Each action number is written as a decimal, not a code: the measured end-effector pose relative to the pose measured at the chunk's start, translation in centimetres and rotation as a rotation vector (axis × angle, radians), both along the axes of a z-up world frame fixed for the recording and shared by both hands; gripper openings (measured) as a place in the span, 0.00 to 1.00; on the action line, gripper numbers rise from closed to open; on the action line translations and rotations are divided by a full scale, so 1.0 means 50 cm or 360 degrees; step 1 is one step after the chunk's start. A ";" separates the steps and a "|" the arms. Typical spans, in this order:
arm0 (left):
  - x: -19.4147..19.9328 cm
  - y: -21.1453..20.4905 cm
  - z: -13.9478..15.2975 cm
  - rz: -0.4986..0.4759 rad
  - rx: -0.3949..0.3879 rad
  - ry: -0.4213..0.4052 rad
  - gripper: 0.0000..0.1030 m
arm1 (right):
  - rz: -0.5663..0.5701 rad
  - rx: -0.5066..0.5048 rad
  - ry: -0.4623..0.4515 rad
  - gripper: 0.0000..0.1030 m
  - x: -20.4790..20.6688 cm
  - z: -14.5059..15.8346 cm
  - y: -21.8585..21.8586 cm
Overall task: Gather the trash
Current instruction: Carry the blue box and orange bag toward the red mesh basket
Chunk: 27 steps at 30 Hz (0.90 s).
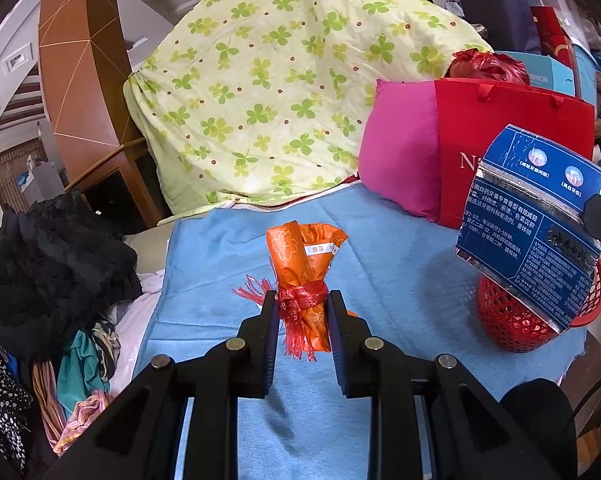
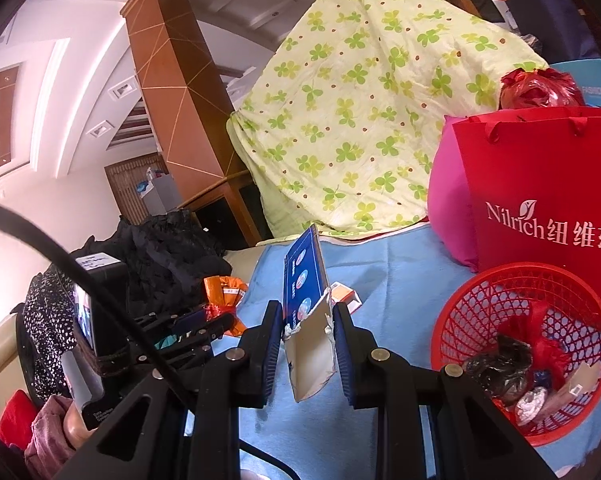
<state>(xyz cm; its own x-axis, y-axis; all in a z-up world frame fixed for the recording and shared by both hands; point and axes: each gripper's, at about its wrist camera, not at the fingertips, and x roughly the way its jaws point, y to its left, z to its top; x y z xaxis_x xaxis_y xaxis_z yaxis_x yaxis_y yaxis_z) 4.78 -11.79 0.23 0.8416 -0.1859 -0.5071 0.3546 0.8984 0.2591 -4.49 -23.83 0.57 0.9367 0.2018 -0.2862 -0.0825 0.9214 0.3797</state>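
Left gripper pinches the orange wrapper bundle; right gripper pinches the blue carton. Red basket at 3 o'clock of the carton, red bag behind it; small orange box just past the fingertips.

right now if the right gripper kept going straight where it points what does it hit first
Probably the small orange-and-white box on the blue cloth, just past the blue carton held by the right gripper; depth is unclear.

Both wrist views close, angled down; share blue cloth, red basket.
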 end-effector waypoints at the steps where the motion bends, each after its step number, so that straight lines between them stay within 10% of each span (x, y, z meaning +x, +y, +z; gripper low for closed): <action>1: -0.002 -0.002 0.000 -0.0002 0.0002 0.0000 0.25 | 0.0001 0.0004 0.0001 0.27 -0.001 0.000 -0.002; 27: -0.016 -0.035 -0.003 -0.0070 0.0053 0.0006 0.25 | -0.0056 0.0083 -0.0010 0.27 -0.038 -0.005 -0.036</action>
